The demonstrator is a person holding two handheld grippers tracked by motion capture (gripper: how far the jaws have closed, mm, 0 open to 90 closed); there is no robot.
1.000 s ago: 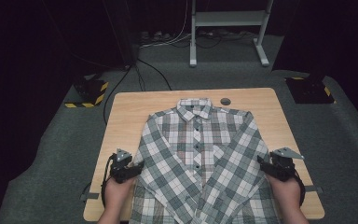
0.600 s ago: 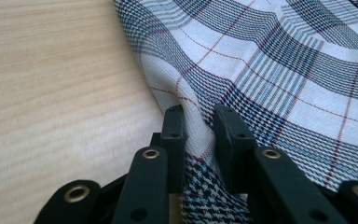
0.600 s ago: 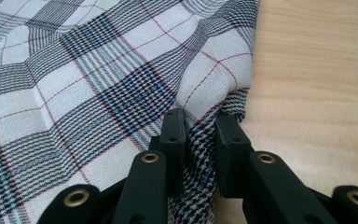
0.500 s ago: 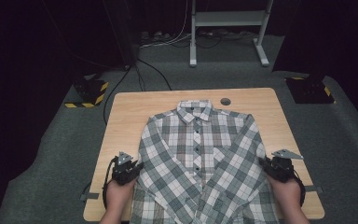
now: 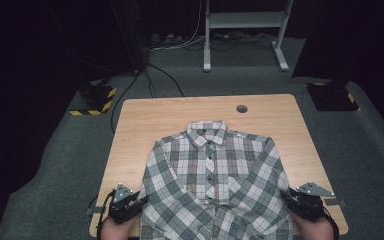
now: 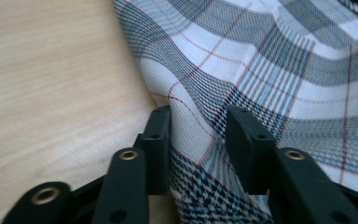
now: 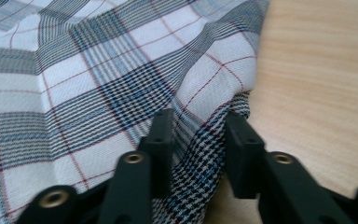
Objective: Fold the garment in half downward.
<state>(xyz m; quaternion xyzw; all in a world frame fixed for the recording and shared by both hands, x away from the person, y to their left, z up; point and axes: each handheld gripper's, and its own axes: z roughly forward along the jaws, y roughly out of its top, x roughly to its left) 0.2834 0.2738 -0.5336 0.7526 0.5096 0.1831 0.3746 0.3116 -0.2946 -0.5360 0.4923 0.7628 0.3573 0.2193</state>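
The plaid shirt [image 5: 212,185] lies flat and face up on the counter [image 5: 145,117], collar toward the far edge and hem toward the person, its long axis running from near edge to far edge along the button placket. Each side seam falls beside one tool, so each hand is nearest its own side of the garment. At the left, the left tool [image 5: 137,201] sits at the near left corner of the counter, pointing inward at the shirt's left edge, the cloth lying directly ahead of it. In the left gripper view a raised ridge of the shirt [image 6: 261,70] stands between the jaws of the left tool [image 6: 198,130]; the jaws have just been opening and stand partly apart, the left one against the fold and the right one showing a narrow gap, so no firm pinch is evident. At the right, the right tool [image 5: 286,196] mirrors this at the shirt's right edge. In the right gripper view the edge fold of the shirt [image 7: 121,70] lies between the jaws of the right tool [image 7: 198,128], which have likewise just been opening and stand partly apart, the cloth slack between them rather than clamped.
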